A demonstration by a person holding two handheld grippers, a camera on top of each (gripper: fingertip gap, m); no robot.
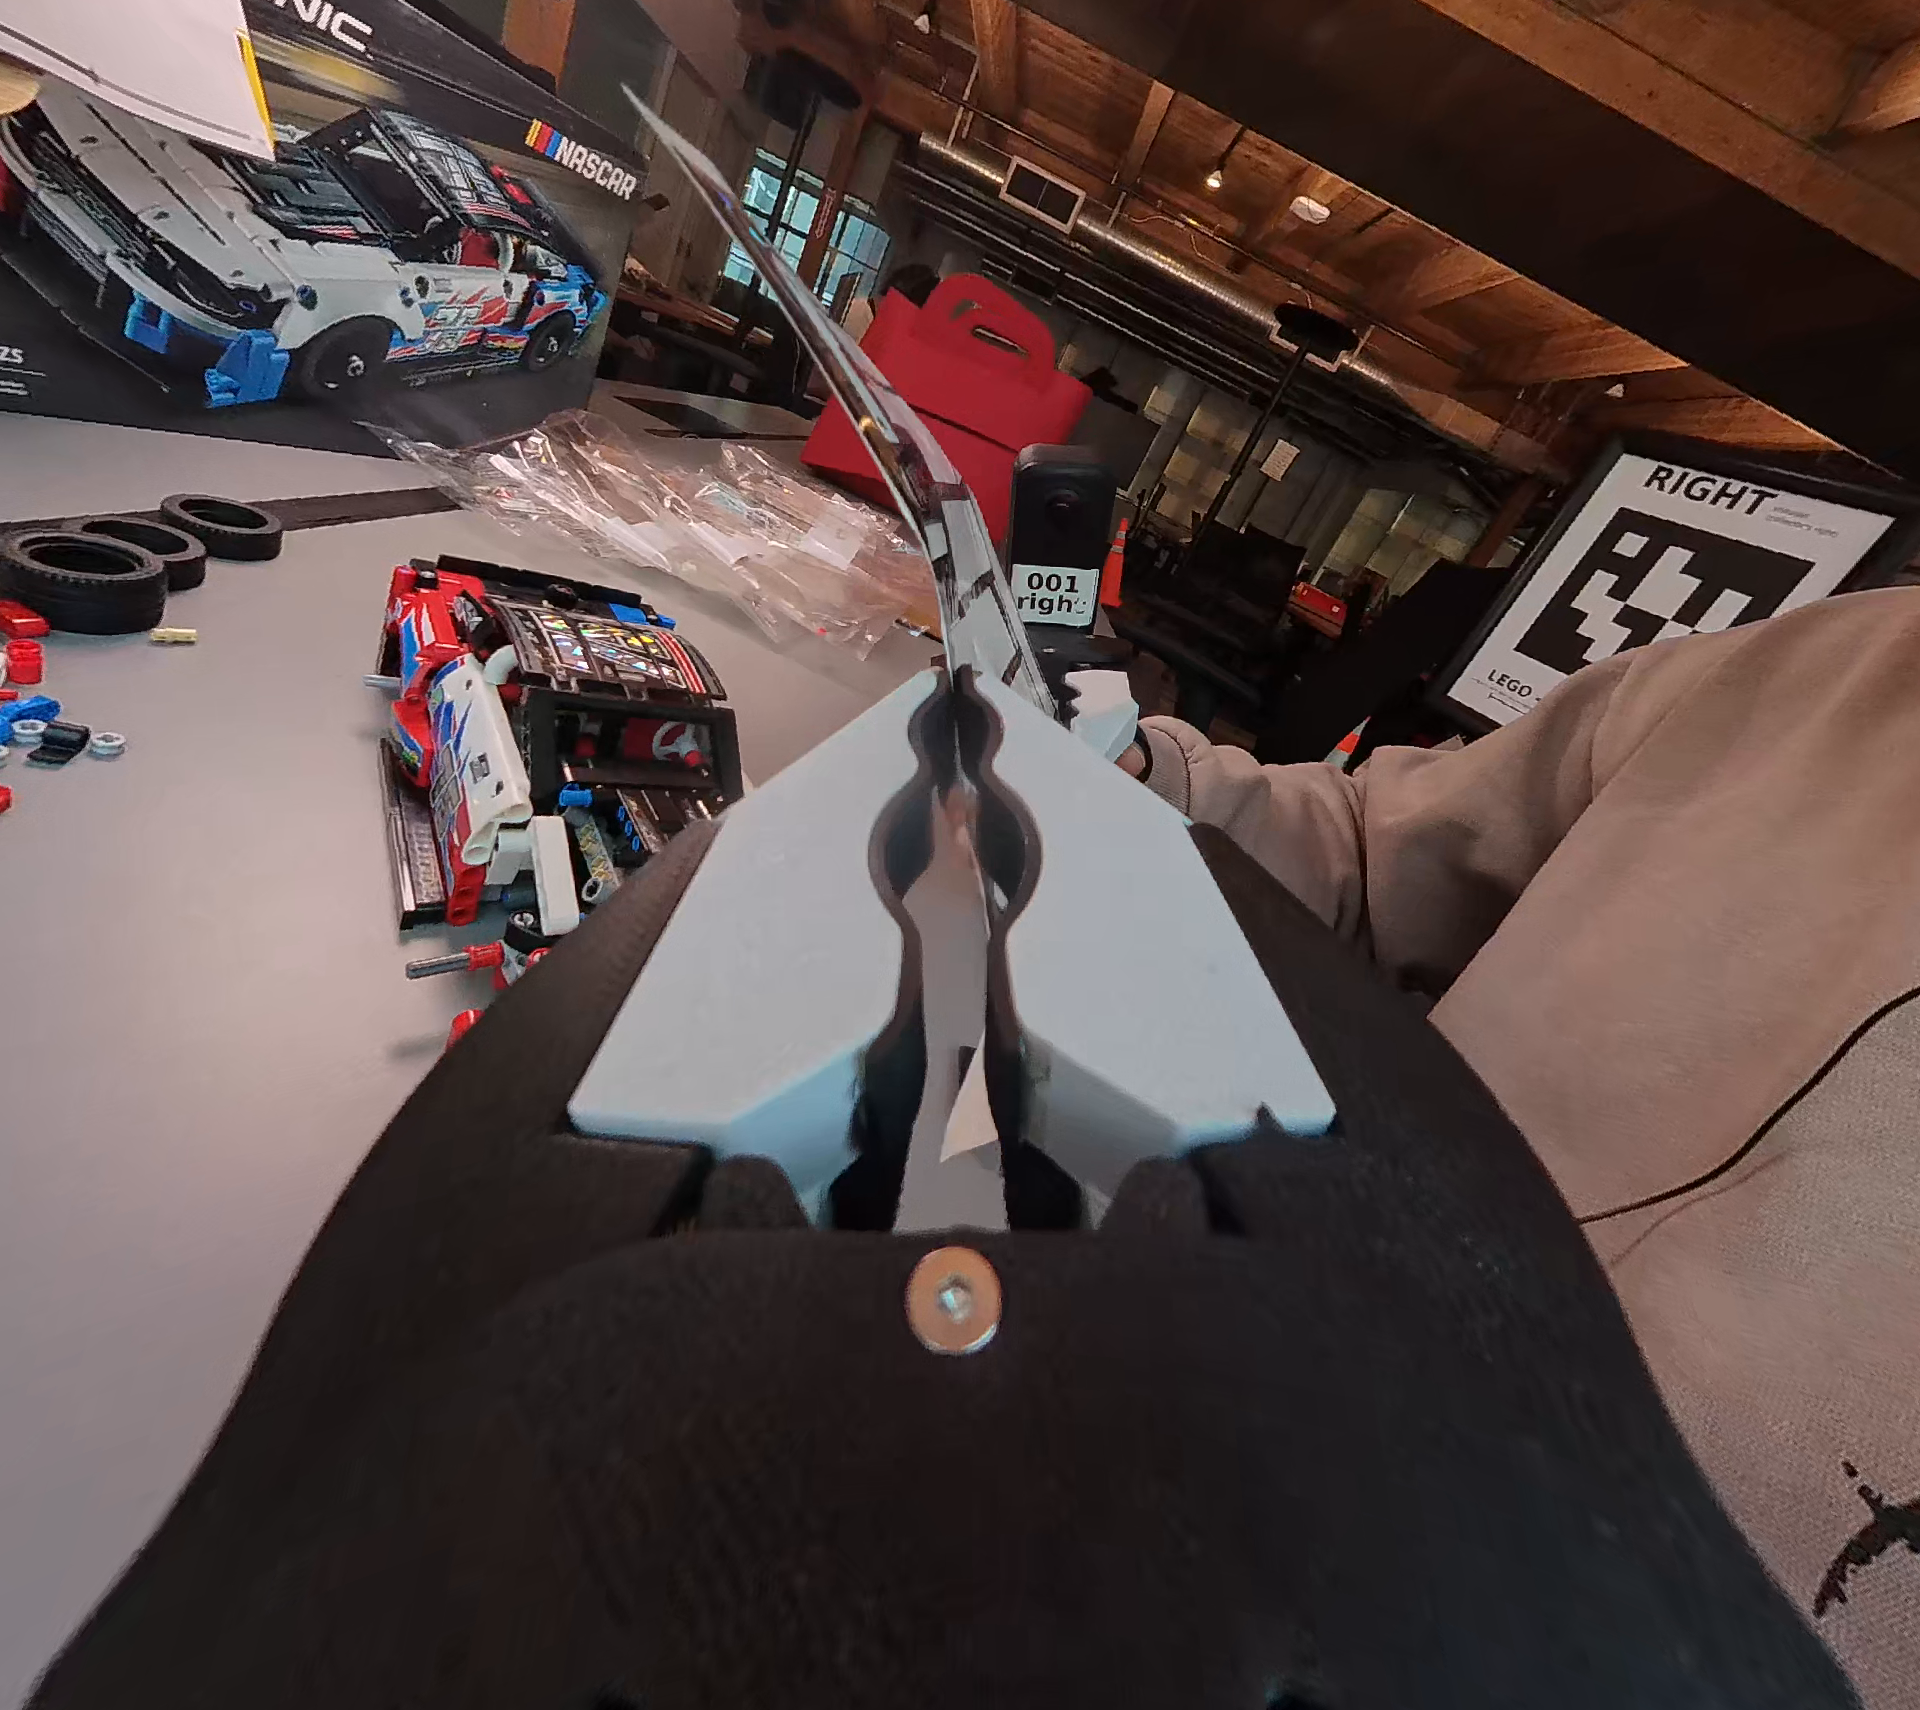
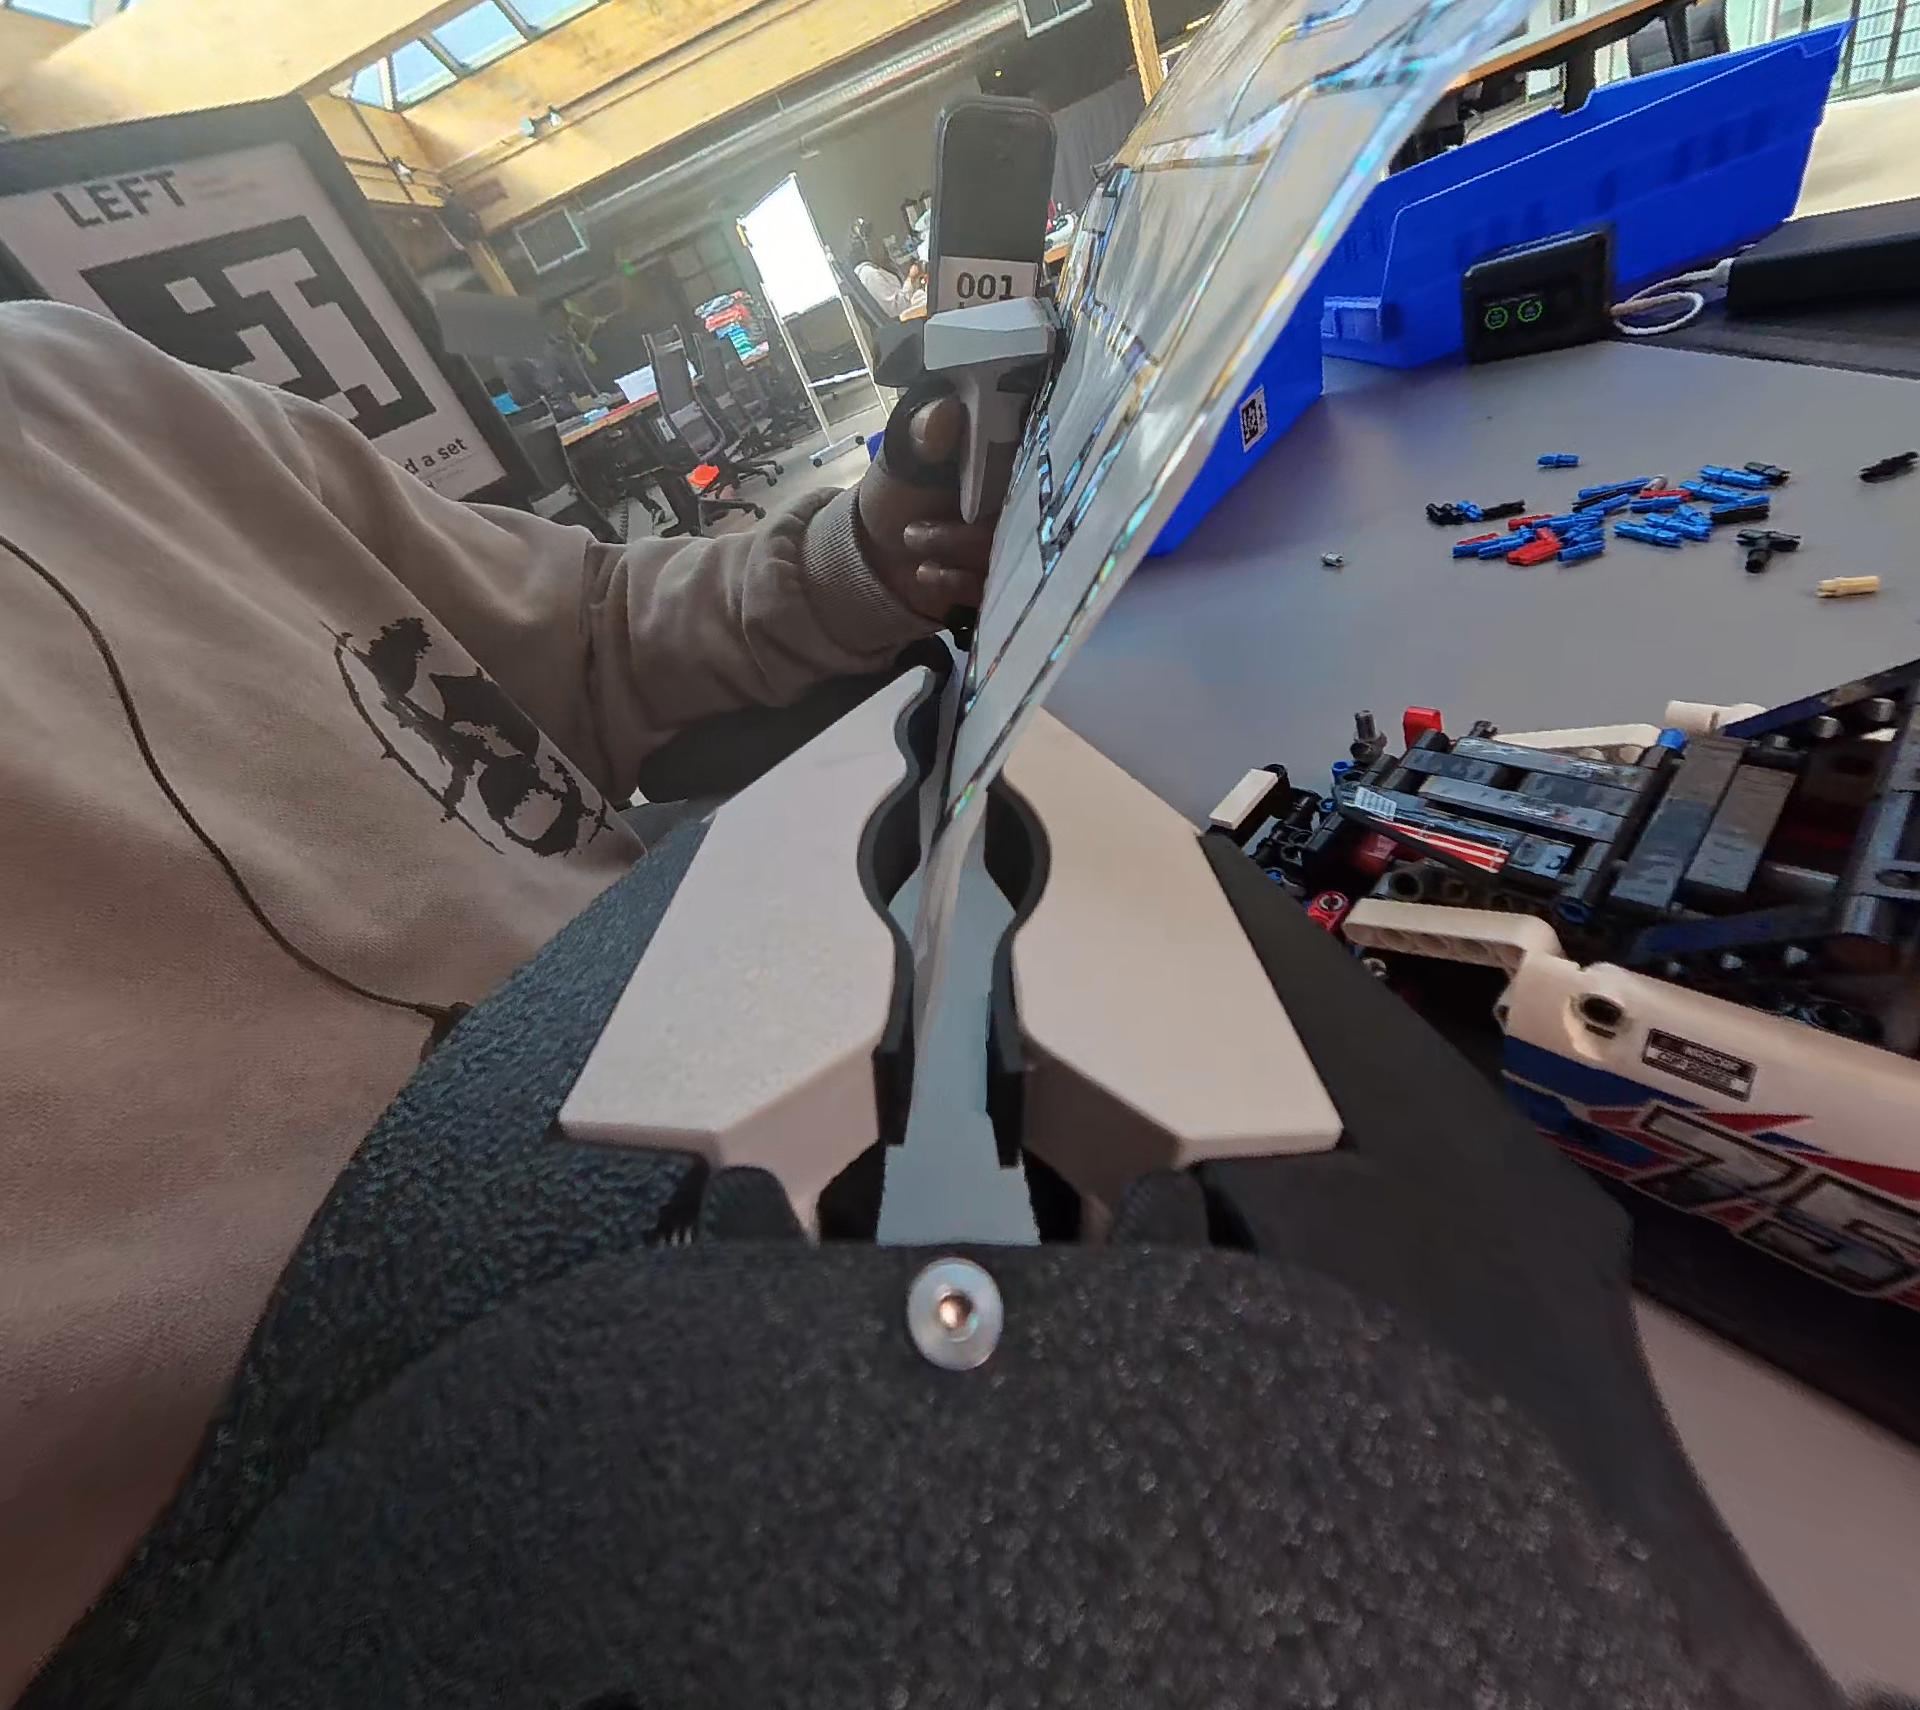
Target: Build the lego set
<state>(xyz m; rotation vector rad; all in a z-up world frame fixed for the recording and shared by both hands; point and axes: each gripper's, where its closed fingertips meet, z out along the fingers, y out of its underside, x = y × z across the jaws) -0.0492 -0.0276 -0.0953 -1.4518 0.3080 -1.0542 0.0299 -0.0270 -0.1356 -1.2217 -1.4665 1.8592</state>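
A shiny sticker sheet is held up in the air between both grippers. My right gripper is shut on its lower edge, and the sheet rises up and to the right. In the left wrist view the sheet shows edge-on, and my left gripper is shut on it at the fingertips. The left gripper also shows in the right wrist view, against the sheet. The partly built red, white and blue lego car lies on the grey table, also in the right wrist view.
The set's box stands at the back left, with black tyres, loose small parts and clear plastic bags nearby. A blue bin and a pile of blue and red pins lie to the right. A person's sleeve is close. My hands' fingertips stand some 10 centimeters from each other.
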